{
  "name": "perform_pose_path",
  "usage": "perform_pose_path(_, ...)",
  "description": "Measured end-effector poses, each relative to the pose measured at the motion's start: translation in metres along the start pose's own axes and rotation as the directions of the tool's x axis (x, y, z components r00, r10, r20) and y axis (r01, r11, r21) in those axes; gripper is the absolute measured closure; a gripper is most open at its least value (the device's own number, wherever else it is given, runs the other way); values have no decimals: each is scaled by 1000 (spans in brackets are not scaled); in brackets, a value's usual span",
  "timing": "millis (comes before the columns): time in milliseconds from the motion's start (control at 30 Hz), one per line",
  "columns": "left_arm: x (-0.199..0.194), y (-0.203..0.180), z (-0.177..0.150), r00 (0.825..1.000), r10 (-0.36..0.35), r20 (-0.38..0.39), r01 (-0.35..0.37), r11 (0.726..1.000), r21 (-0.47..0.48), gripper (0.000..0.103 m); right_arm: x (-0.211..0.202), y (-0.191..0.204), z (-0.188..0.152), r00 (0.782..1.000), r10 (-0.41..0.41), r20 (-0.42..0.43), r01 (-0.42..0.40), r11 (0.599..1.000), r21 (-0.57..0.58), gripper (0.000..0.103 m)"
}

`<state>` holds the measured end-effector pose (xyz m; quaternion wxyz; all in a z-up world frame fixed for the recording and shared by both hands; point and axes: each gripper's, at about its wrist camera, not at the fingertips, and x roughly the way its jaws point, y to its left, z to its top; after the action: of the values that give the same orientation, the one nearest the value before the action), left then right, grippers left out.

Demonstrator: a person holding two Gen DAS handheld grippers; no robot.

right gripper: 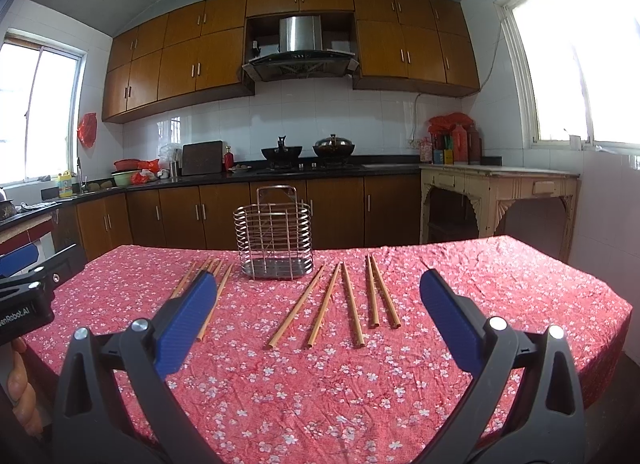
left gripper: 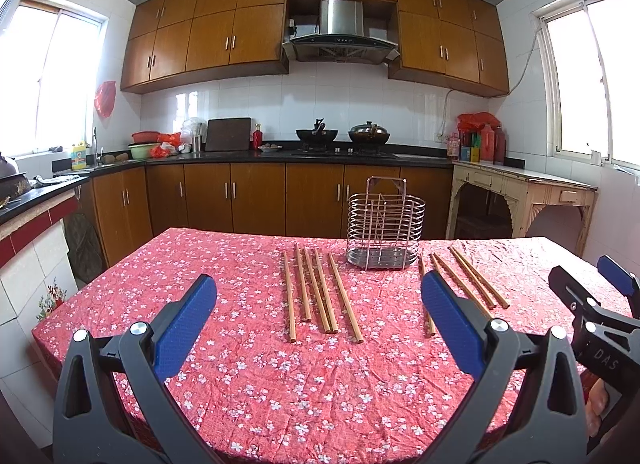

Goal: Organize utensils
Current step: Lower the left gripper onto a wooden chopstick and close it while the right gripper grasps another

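Kitchen behind, red floral tablecloth covering the table, wire utensil rack standing empty at the far middle. Starting left: left gripper hovering low at the near edge, jaws spread wide, holding nothing, facing the left chopsticks dead ahead, their long axes running away toward the rack. Moving right: right chopsticks fanning out before the right gripper, likewise gaping and empty, level over the cloth. Each bundle lying nearer its own gripper; probably calling for a wrist turn, so as to be closing across a stick.
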<state>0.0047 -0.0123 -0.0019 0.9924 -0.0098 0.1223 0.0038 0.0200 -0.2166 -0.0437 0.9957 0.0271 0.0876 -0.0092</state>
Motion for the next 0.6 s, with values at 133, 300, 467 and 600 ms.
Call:
perform_pose_path(133, 20, 5, -3, 998, 21, -64, -23, 1000, -17, 2, 29, -20, -8, 994, -32, -101, 38, 998, 52, 7)
perform_pose_path(300, 62, 29, -6, 982, 43, -185, -52, 998, -43, 2, 88, -67, -17, 949, -62, -309, 112, 983, 147, 38)
perform_pose_path(467, 105, 51, -5, 958, 79, -276, -89, 996, -24, 2, 154, -98, -23, 868, -50, -494, 150, 974, 167, 71)
perform_pose_path(600, 137, 64, -8, 934, 81, -349, -95, 995, -24, 6, 199, -102, -35, 808, -55, -587, 146, 983, 109, 76)
